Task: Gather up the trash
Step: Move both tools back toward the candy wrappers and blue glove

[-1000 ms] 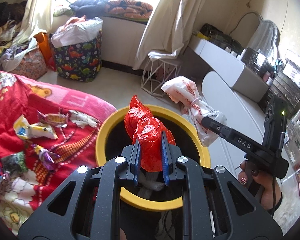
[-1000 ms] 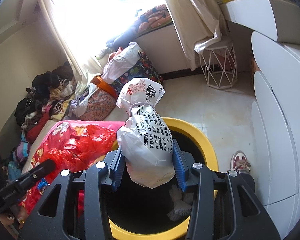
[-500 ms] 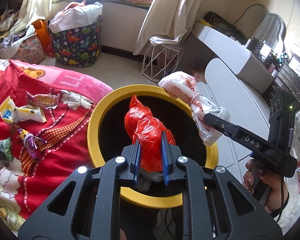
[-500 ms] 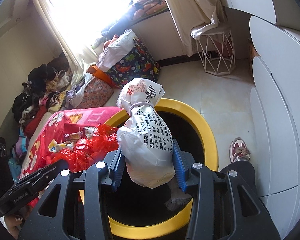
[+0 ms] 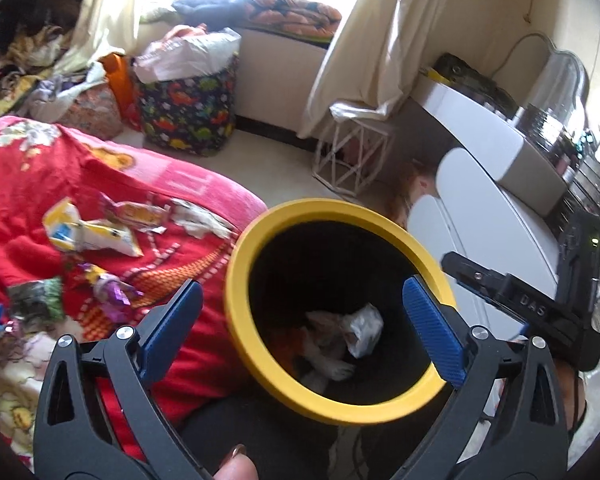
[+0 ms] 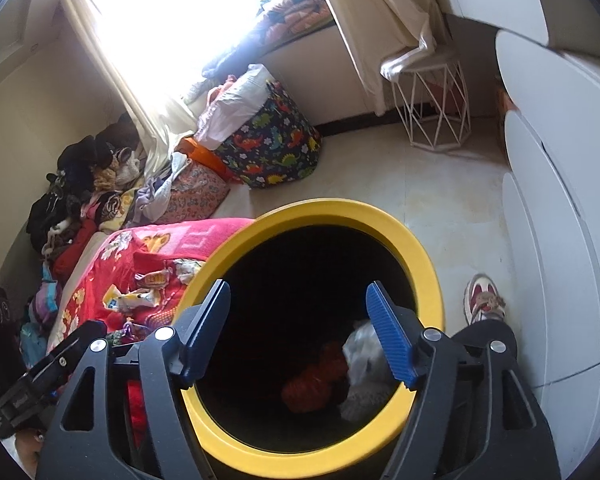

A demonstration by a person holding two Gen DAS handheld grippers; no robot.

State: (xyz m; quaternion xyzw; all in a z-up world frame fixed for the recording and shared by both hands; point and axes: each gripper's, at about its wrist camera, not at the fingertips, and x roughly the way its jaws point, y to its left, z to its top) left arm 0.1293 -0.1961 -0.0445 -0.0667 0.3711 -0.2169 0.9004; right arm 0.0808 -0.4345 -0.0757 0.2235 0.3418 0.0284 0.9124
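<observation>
Both grippers hang over the yellow-rimmed bin (image 5: 236, 280), jaws opening with nothing between them: left gripper (image 5: 300, 324), right gripper (image 6: 298, 332). A red bag (image 6: 316, 380) and white bag (image 6: 364, 376) lie inside. Drop step looks done; next, reach for the snack wrappers (image 5: 88, 232) on the red blanket (image 5: 32, 184).

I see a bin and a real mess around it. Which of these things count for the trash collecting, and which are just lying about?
Part of the job:
- yellow-rimmed bin
- red bag and white bag inside it
- wrappers on the red blanket
- left tongs and right tongs, both opening, nothing between them

Just lying about:
- dinosaur-print basket
- wire stool
- clothes pile
- shoe
</observation>
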